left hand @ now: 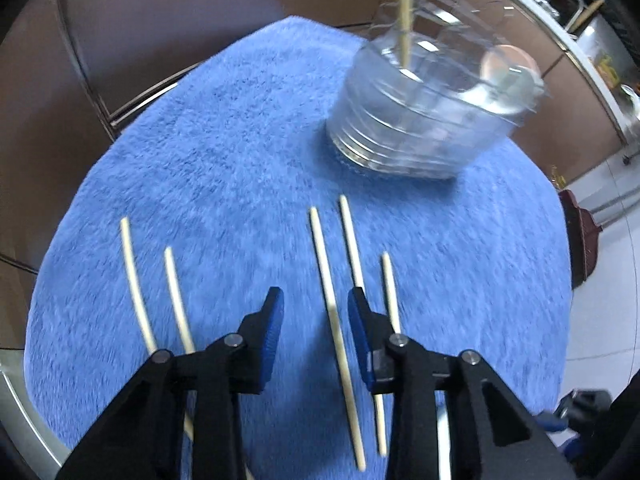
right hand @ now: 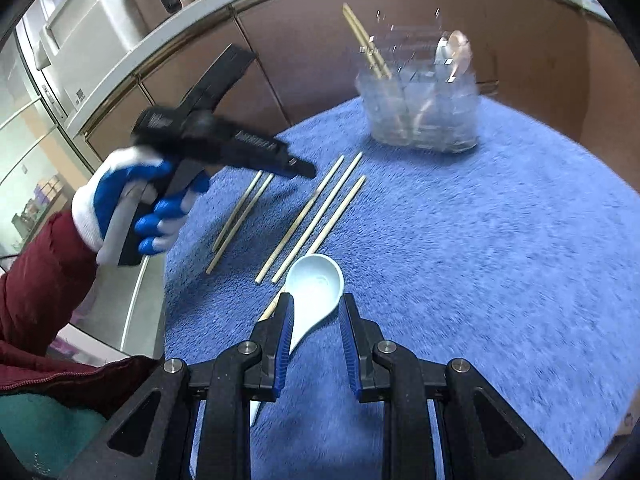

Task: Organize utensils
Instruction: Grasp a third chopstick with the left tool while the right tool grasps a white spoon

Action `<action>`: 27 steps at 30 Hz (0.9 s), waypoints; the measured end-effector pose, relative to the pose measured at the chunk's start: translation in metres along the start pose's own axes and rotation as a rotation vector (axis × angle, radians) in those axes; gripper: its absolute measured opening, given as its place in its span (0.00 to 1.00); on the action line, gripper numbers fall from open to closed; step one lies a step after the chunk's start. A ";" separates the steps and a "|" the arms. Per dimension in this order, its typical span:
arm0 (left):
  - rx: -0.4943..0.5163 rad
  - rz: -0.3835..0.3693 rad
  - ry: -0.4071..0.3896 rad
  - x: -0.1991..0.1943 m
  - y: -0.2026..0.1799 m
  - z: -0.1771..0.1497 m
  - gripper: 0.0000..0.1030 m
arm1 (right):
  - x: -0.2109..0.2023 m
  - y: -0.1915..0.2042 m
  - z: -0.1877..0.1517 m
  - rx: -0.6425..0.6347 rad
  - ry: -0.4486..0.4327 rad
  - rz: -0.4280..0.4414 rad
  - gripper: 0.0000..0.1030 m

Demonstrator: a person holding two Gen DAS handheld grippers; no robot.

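Several pale wooden chopsticks (left hand: 176,284) lie side by side on a fluffy blue mat (left hand: 208,152). My left gripper (left hand: 316,296) points down over them and is open. One chopstick (left hand: 334,320) lies between its blue pads, untouched. A clear plastic container (left hand: 420,116) at the far end holds upright chopsticks (right hand: 368,46) and a spoon (right hand: 458,52). In the right wrist view my right gripper (right hand: 315,300) hovers open over a white spoon (right hand: 316,280) lying on the mat (right hand: 480,240). The spoon's handle runs back under the left finger. The left gripper (right hand: 304,169) shows there too, above the chopsticks (right hand: 316,216).
A white-and-blue gloved hand (right hand: 132,200) with a dark red sleeve (right hand: 36,280) holds the left gripper. Brown cabinet fronts (right hand: 320,40) stand behind the mat. A white appliance (right hand: 92,20) sits on the counter above. The mat's left edge drops to a metal surface (right hand: 136,304).
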State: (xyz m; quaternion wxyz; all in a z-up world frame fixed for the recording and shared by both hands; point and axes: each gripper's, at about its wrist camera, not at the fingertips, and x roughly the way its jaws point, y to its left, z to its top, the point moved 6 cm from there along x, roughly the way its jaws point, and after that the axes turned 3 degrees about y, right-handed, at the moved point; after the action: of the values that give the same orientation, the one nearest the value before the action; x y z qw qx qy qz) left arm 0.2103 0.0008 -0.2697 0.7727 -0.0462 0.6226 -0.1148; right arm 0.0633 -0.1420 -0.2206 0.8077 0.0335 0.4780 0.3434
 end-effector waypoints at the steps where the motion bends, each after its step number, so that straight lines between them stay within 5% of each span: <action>1: -0.007 0.003 0.017 0.007 0.001 0.006 0.27 | 0.007 -0.003 0.002 0.000 0.020 0.016 0.21; 16: 0.033 0.076 0.097 0.034 -0.006 0.036 0.10 | 0.067 -0.016 0.027 -0.063 0.204 0.171 0.21; 27: 0.019 0.077 0.041 0.030 -0.006 0.025 0.05 | 0.076 -0.001 0.021 -0.195 0.245 0.133 0.08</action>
State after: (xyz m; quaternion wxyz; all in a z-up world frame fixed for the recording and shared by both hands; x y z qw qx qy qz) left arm 0.2403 -0.0138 -0.2915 0.7641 -0.0124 0.6384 -0.0920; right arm 0.1040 -0.0926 -0.2668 0.7182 -0.0555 0.5341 0.4425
